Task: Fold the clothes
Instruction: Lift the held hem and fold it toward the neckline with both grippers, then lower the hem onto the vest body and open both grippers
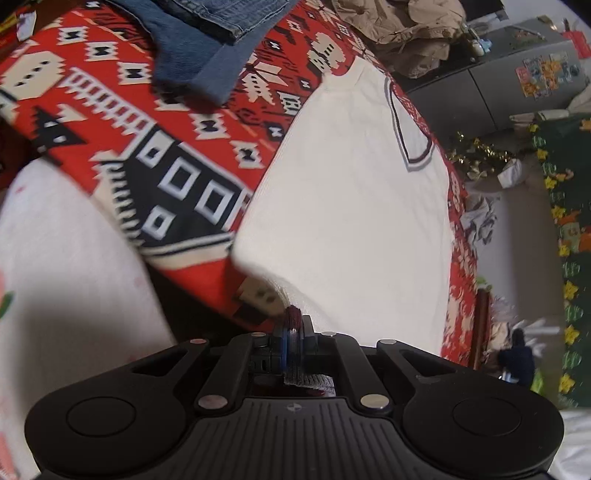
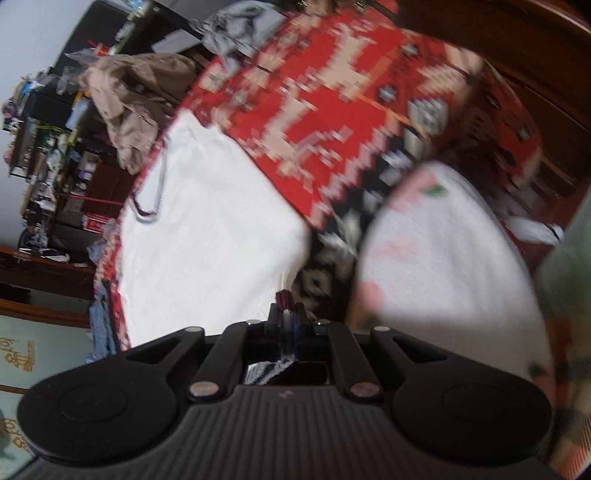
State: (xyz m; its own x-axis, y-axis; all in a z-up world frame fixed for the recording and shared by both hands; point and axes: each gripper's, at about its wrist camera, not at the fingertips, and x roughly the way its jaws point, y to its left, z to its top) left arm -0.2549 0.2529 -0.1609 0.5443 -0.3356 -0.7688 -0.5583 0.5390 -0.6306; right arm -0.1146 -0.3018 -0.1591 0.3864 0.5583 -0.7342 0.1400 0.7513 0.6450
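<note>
A white shirt (image 1: 351, 206) with a dark-trimmed V-neck (image 1: 406, 144) lies flat on a red patterned blanket (image 1: 110, 110). My left gripper (image 1: 293, 326) is shut on the shirt's near edge, where a maroon trim bunches between the pads. In the right wrist view the same white shirt (image 2: 207, 221) stretches away to the left. My right gripper (image 2: 288, 314) is shut on its near edge too, with maroon trim (image 2: 283, 295) poking out above the pads. Striped fabric shows inside both grippers, behind the pads.
A white cloth with a floral print (image 1: 66, 258) (image 2: 443, 258) lies beside the shirt. Blue denim (image 1: 195, 48) and a beige garment (image 1: 406, 26) (image 2: 136, 99) sit at the far end of the blanket, and a grey garment (image 2: 236, 26) beyond. Cluttered shelves (image 2: 48, 129) stand off the bed.
</note>
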